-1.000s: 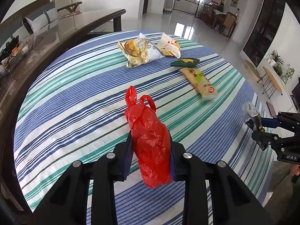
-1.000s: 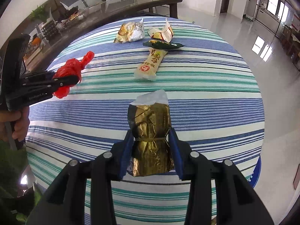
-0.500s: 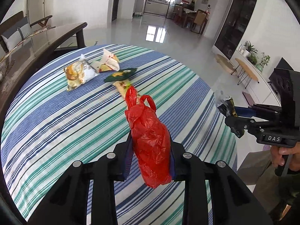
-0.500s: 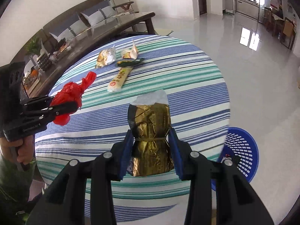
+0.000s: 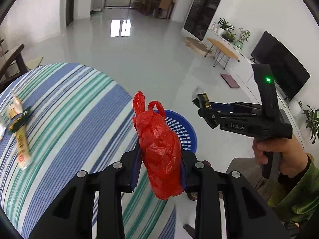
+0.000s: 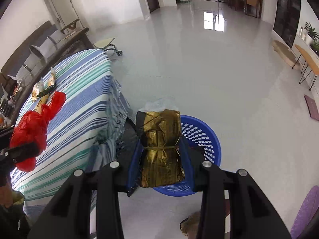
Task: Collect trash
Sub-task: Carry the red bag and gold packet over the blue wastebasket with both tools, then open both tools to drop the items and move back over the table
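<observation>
The left claw [image 5: 160, 171] was clamped on a red plastic bag [image 5: 159, 149], its pads pressing the crumpled middle while the knotted handles stood free above the fingers. The bag looked light and soft, likely to squash and slide, so the bunched middle seemed the surest place to hold it. The right claw [image 6: 161, 159] gripped a gold foil packet [image 6: 160, 145] across its waist, where a thin band already cinched it. The foil looked stiff enough to keep its shape yet thin and light, and probably slick, so a hold at the banded waist seemed better than one at the loose top flap.

Just beyond both claws and below them sat a blue basket [image 6: 207, 137] on the floor, beside the edge of the striped tablecloth [image 6: 83, 103]. Farther off to the left of the claws, more wrappers [image 6: 42, 91] lay on the cloth, not yet collected.
</observation>
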Action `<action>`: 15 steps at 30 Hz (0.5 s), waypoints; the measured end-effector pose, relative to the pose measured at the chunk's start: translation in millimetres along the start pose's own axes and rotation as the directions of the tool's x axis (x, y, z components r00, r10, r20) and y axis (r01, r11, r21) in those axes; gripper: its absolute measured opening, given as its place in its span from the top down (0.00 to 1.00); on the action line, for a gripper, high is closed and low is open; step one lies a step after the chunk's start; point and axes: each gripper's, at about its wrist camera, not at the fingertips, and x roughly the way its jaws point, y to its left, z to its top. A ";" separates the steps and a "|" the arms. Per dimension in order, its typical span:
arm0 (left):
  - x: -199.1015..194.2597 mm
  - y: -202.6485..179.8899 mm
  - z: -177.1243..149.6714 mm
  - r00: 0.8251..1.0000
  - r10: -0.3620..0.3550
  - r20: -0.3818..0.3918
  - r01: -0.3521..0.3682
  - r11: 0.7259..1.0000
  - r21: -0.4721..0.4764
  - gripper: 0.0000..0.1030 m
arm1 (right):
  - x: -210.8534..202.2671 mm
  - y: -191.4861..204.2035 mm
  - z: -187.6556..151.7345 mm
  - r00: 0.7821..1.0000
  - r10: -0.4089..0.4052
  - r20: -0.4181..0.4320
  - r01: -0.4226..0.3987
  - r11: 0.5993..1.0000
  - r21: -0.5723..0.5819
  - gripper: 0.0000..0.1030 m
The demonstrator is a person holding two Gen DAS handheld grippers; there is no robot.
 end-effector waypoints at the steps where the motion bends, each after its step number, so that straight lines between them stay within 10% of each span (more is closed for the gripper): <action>1: 12.8 -9.5 6.7 1.000 -0.011 -0.011 0.011 1.000 0.014 0.69 | 4.9 -7.8 1.8 1.000 -0.006 -0.006 0.006 1.000 0.011 0.63; 15: 142.8 -37.3 51.3 0.991 -0.024 -0.131 0.028 0.999 0.025 0.66 | 59.8 -83.7 12.7 0.994 0.106 -0.038 -0.093 0.962 0.255 0.62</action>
